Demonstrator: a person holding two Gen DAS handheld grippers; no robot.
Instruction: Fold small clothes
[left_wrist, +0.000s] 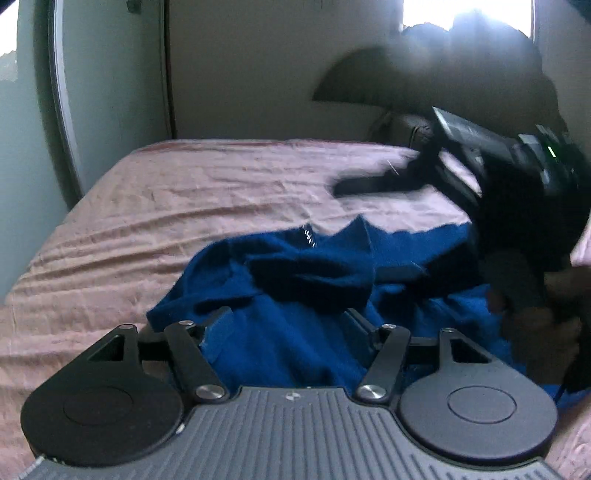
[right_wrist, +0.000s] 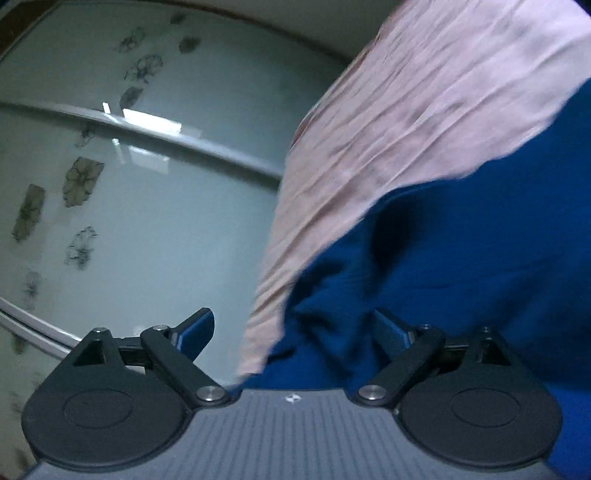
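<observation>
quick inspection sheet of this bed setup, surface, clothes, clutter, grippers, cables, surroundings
surface: bed with wrinkled pink sheet.
job's things: one blue garment, crumpled and unfolded, lying on the sheet.
clutter: a dark object at the far edge of the bed, too blurred to identify.
grippers: left gripper open above the near part of the garment, nothing pinched. right gripper open, nothing pinched, garment under one finger; in the left wrist view it is motion-blurred over the bed.
cables: nothing seen.
surroundings: frosted panels with flower prints, a plain wall and a bright window.
</observation>
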